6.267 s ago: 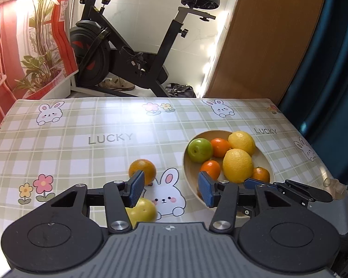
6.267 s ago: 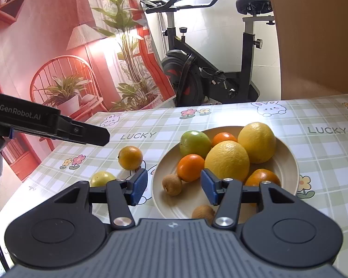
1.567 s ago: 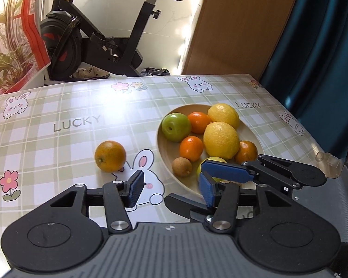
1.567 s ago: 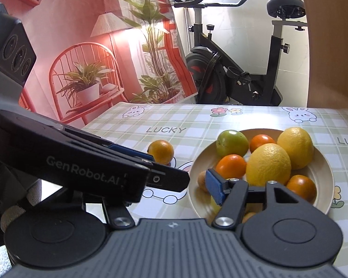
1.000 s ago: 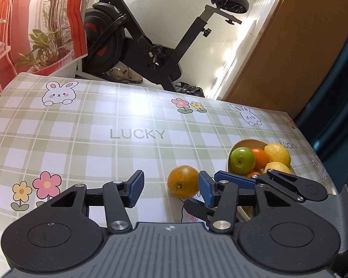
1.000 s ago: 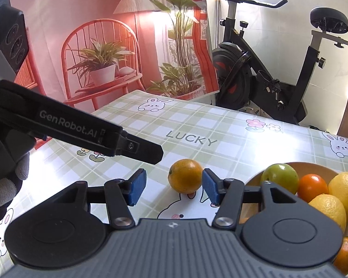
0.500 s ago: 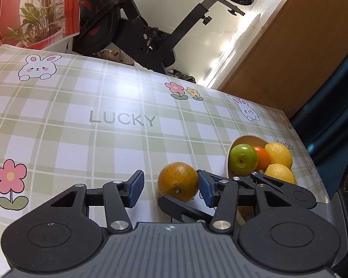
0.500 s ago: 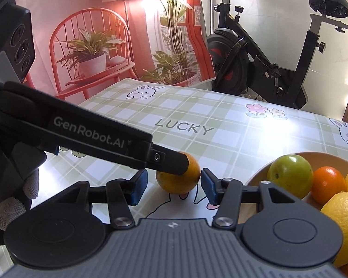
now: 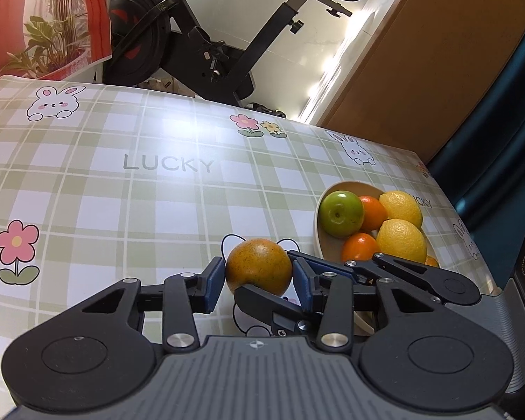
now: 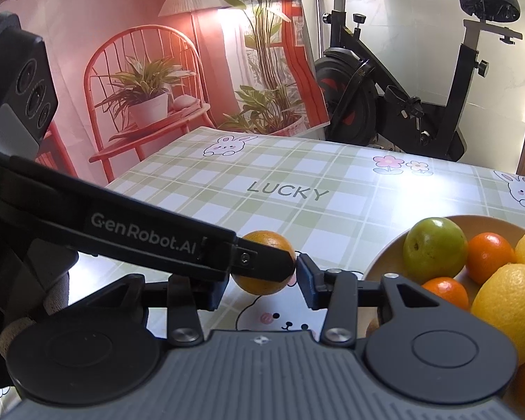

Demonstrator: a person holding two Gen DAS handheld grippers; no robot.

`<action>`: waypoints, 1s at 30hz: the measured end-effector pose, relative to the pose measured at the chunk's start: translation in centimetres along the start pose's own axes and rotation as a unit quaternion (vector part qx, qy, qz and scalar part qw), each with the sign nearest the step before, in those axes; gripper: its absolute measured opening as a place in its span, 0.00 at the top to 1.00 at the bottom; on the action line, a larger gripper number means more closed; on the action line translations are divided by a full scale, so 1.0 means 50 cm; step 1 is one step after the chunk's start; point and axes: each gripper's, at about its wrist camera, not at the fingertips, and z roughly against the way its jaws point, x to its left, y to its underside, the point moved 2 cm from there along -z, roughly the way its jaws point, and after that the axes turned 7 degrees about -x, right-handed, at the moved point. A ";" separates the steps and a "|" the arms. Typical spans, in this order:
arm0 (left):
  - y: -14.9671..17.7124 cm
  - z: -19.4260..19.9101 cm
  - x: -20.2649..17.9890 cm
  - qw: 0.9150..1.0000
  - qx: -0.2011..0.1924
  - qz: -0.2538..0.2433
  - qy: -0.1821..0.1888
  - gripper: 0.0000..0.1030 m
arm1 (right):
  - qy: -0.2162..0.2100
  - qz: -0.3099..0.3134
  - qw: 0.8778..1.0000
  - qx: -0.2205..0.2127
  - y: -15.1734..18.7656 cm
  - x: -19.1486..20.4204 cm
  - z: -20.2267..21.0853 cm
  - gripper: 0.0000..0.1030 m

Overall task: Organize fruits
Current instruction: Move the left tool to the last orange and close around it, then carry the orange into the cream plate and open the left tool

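A speckled orange (image 9: 259,267) sits on the checked tablecloth, left of the beige fruit bowl (image 9: 319,225). My left gripper (image 9: 258,281) has its blue pads at both sides of the orange, touching or nearly so. My right gripper (image 10: 260,288) is also around the same orange (image 10: 266,238), with a small gap showing at its right pad. The left gripper's finger (image 10: 262,262) crosses in front of the orange in the right wrist view. The bowl (image 10: 385,255) holds a green apple (image 9: 341,213), lemons (image 9: 400,239) and small oranges.
An exercise bike (image 9: 199,45) stands beyond the table's far edge. A red backdrop with chair and plants (image 10: 143,98) stands at the left. A wooden door and blue curtain (image 9: 500,112) are at the right. The cloth shows bunny and flower prints.
Both grippers have moved in on the lone orange. The left gripper's pads have narrowed onto it. The right gripper now straddles it from the other side.
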 end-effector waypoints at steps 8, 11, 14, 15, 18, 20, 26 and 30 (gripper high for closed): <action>0.013 0.028 -0.085 0.999 0.002 -0.038 0.015 0.56 | 0.016 -0.023 0.999 -0.027 0.014 0.001 0.093 0.56; 0.016 0.029 -0.126 0.998 0.002 -0.054 0.023 0.56 | 0.029 -0.028 0.999 -0.036 0.018 -0.012 0.132 0.56; 0.017 0.026 -0.160 0.997 0.000 -0.068 0.030 0.56 | 0.041 -0.042 0.997 -0.048 0.023 -0.030 0.169 0.56; 0.018 0.024 -0.172 0.997 0.000 -0.069 0.033 0.56 | 0.044 -0.046 0.997 -0.052 0.024 -0.036 0.179 0.56; 0.016 0.019 -0.197 0.996 0.002 -0.076 0.040 0.56 | 0.054 -0.053 0.995 -0.061 0.024 -0.055 0.209 0.56; 0.016 0.017 -0.217 0.996 0.002 -0.084 0.042 0.56 | 0.059 -0.058 0.994 -0.068 0.025 -0.066 0.226 0.56; 0.019 0.000 -0.265 0.994 0.010 -0.102 0.045 0.56 | 0.072 -0.078 0.991 -0.084 0.033 -0.100 0.270 0.56; 0.020 -0.018 -0.286 0.993 0.017 -0.109 0.044 0.56 | 0.079 -0.089 0.989 -0.086 0.041 -0.118 0.284 0.56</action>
